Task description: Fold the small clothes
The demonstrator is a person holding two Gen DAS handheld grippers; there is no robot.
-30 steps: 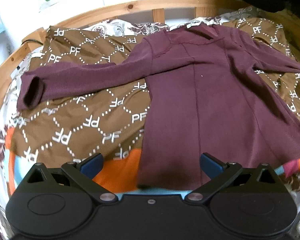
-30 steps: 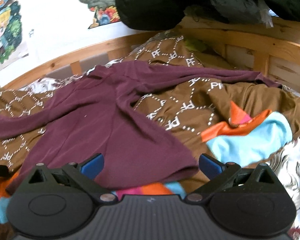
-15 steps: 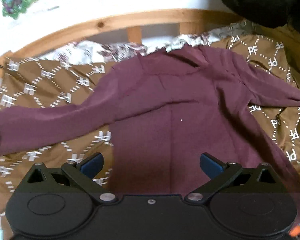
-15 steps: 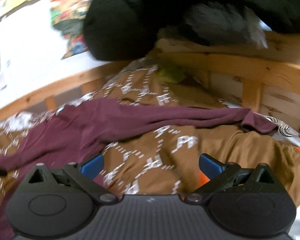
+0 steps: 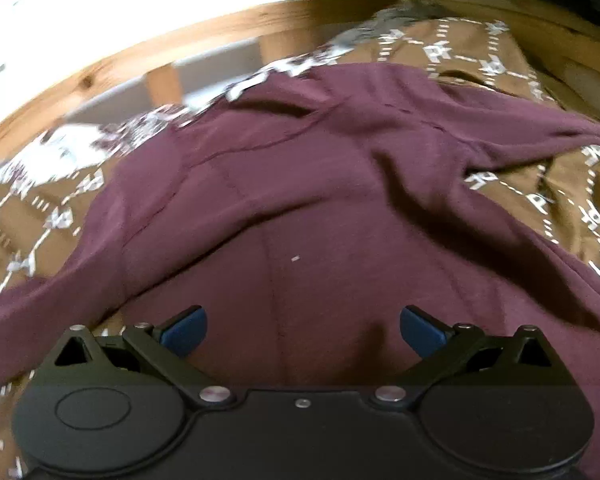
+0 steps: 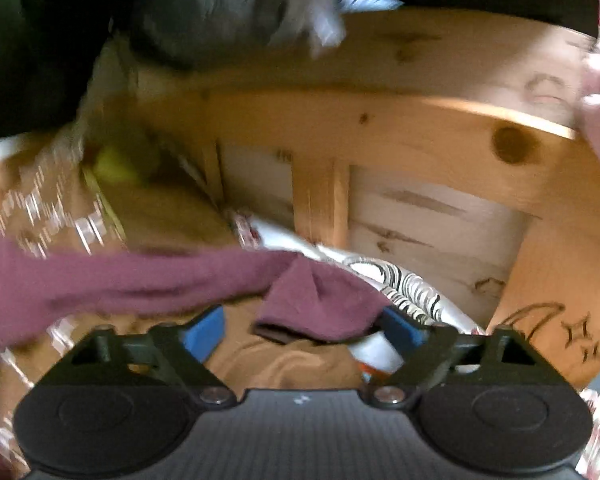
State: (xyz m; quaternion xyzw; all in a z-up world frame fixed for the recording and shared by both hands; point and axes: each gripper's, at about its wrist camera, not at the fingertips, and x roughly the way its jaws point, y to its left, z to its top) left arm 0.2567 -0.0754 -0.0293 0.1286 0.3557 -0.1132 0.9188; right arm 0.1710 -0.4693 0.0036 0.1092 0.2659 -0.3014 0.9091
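Observation:
A maroon long-sleeved top (image 5: 300, 208) lies spread flat on a brown patterned blanket (image 5: 540, 208), collar toward the wooden rail. My left gripper (image 5: 300, 330) is open, low over the middle of the top's body. In the right wrist view the top's right sleeve (image 6: 140, 280) runs in from the left and its cuff (image 6: 320, 300) lies between the fingers of my open right gripper (image 6: 300, 330). The jaws stand wide apart around the cuff, not closed on it. Both views are blurred by motion.
A wooden bed rail (image 5: 180, 36) runs behind the top, with a white wall above. In the right wrist view a wooden side frame (image 6: 380, 120) stands close ahead, dark bundled fabric (image 6: 200, 12) hangs over it, and a black-and-white patterned sheet (image 6: 408, 284) shows beside the cuff.
Both grippers moved forward. The left went from the hem up over the body toward the collar. The right swung right along the sleeve and now frames the cuff, close to the wooden frame.

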